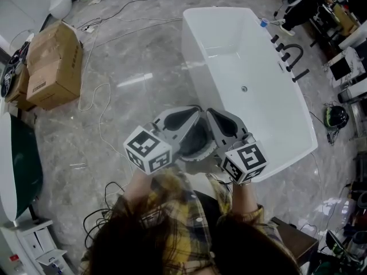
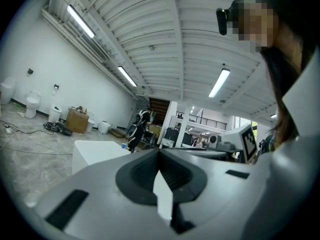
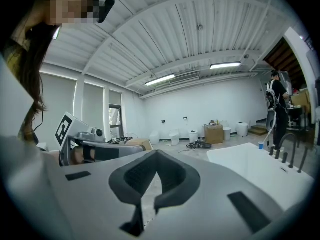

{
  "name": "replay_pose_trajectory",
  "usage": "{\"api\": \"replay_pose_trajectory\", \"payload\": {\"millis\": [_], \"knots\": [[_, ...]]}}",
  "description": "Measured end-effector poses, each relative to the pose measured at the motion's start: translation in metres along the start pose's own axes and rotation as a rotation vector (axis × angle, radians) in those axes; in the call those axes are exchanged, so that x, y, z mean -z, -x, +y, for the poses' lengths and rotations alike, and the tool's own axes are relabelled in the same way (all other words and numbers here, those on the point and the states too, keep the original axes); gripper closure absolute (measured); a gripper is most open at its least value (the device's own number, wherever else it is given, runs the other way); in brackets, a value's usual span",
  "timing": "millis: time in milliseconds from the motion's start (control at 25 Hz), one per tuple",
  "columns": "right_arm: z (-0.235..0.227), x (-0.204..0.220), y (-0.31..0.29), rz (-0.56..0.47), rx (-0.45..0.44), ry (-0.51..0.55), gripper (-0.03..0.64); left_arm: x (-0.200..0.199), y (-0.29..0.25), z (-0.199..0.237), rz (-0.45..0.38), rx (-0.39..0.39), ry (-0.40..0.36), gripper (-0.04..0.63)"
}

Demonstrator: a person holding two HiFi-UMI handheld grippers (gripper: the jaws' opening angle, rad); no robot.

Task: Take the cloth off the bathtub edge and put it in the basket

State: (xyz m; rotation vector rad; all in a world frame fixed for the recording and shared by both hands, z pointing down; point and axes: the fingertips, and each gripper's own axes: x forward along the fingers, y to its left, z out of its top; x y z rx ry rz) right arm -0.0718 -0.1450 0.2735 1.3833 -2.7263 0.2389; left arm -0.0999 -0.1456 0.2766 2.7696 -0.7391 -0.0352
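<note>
Both the left gripper point(image 1: 196, 110) and the right gripper point(image 1: 210, 112) have jaws clenched together, grasping nothing.

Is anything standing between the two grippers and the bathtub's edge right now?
Nothing visible does. The left gripper and right gripper, both shut and empty, are held side by side close to the bathtub at its near corner. No cloth or basket shows in any view.

This is a large industrial hall, set up as a workshop or test lab. A white freestanding bathtub point(image 1: 229, 56) stands on a grey marbled floor point(image 1: 143, 50) beside brown cardboard boxes point(image 1: 54, 62). Overhead is a ribbed metal ceiling point(image 3: 200, 44).
</note>
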Motion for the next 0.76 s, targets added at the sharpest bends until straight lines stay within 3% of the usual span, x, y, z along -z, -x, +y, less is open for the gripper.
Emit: {"api": "replay_pose_trajectory", "payload": {"millis": [760], "knots": [[0.0012,-0.0029,0.0013,0.003,0.014,0.016,0.601,-0.0042,-0.0016,0.0025,-0.004,0.015,-0.011,0.578]]}}
